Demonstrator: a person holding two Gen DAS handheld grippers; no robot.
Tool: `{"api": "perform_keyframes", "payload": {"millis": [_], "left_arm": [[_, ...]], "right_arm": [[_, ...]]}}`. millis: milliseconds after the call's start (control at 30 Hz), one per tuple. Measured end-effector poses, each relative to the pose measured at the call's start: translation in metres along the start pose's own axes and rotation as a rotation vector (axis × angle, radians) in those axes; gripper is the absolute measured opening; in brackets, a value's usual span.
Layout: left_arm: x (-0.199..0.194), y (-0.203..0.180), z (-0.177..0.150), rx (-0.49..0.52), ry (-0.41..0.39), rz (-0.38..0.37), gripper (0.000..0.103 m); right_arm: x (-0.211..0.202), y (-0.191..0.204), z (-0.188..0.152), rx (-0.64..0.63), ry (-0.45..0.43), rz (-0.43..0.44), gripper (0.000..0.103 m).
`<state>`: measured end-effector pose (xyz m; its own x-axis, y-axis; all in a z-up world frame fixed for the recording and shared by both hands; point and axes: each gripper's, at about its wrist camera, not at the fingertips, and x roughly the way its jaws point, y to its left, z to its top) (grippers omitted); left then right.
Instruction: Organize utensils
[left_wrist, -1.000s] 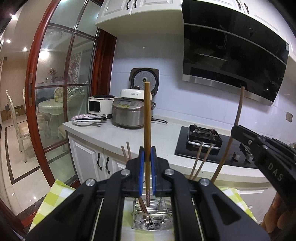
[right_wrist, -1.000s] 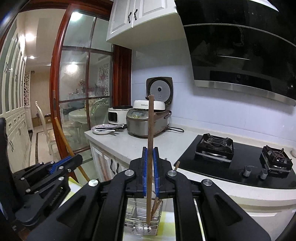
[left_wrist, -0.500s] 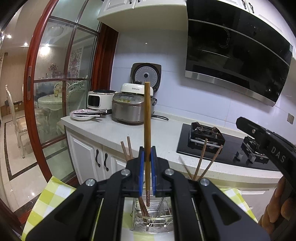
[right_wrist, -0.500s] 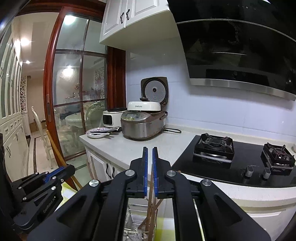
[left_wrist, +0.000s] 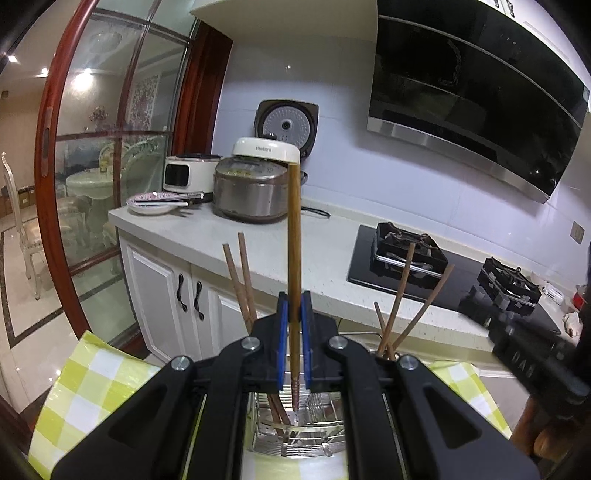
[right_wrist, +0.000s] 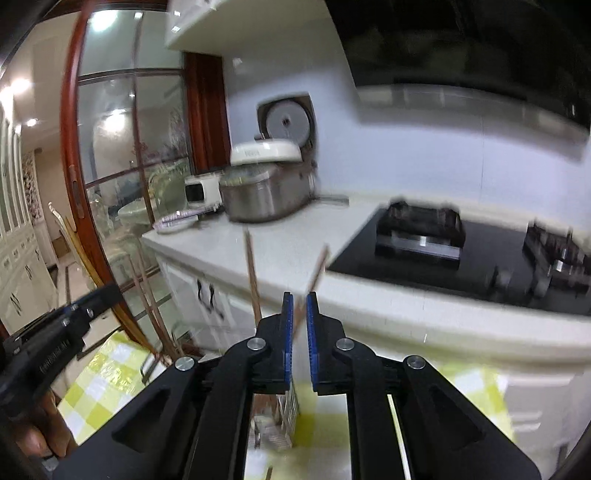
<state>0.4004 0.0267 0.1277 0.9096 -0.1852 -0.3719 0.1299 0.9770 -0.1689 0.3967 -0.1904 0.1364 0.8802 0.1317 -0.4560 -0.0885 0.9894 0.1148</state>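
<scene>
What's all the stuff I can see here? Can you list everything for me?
held chopstick: one, brown, upright between the left gripper's jaws
loose chopsticks: five visible, brown, standing in the metal rack
metal rack: one, silver wire, on the checked cloth
checked cloth: one, green and white, under the rack
rice cooker: one, silver with white lid, on the counter
small white appliance: one, beside the cooker
plate: one, at the counter's end
gas hob: one, black, two burners
range hood: one, black, on the wall
left gripper: black, blue pads, shut on the chopstick
right gripper: black, blue pads, jaws just opening, nothing held
</scene>
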Motion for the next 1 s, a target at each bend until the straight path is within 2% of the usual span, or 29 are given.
{"api": "perform_keyframes", "payload": {"millis": [33,67,100,133,167,333,400,433,500,567,767,833,1000], "left_arm": [[0.004,0.0,-0.001,0.001,0.013,-0.003,0.007],[0.008,0.0,-0.003,0.001,0.028,-0.006,0.007],[0.011,0.001,-0.005,0.002,0.035,-0.006,0.007],[0.013,0.001,-0.007,0.003,0.043,-0.007,0.007],[0.015,0.001,-0.009,0.004,0.046,-0.007,0.007],[0.018,0.004,-0.014,-0.003,0.048,-0.006,0.007],[0.016,0.005,-0.014,-0.003,0.044,-0.006,0.007],[0.015,0.005,-0.014,-0.001,0.042,-0.004,0.007],[0.013,0.005,-0.014,0.001,0.037,-0.003,0.007],[0.011,0.006,-0.013,-0.001,0.032,-0.005,0.007],[0.006,0.011,-0.012,-0.013,0.018,-0.018,0.007],[0.005,0.012,-0.013,-0.015,0.018,-0.023,0.007],[0.002,0.015,-0.015,-0.021,0.013,-0.034,0.007]], "right_arm": [[0.007,-0.006,-0.007,0.028,0.044,0.011,0.021],[0.011,-0.011,-0.012,0.048,0.072,0.016,0.044],[0.015,-0.014,-0.017,0.067,0.094,0.02,0.053],[0.017,-0.017,-0.023,0.075,0.1,0.014,0.068],[0.018,-0.017,-0.026,0.069,0.099,0.003,0.069],[0.028,-0.003,-0.032,0.02,0.142,0.005,0.068],[0.033,0.006,-0.031,-0.007,0.164,0.011,0.058],[0.038,0.011,-0.031,-0.018,0.191,0.009,0.057],[0.047,0.016,-0.028,-0.032,0.232,0.004,0.044],[0.059,0.024,-0.026,-0.071,0.285,-0.015,0.035],[0.077,0.04,-0.028,-0.158,0.353,-0.045,0.027],[0.08,0.045,-0.03,-0.181,0.355,-0.062,0.027],[0.08,0.044,-0.03,-0.192,0.356,-0.081,0.019]]}}
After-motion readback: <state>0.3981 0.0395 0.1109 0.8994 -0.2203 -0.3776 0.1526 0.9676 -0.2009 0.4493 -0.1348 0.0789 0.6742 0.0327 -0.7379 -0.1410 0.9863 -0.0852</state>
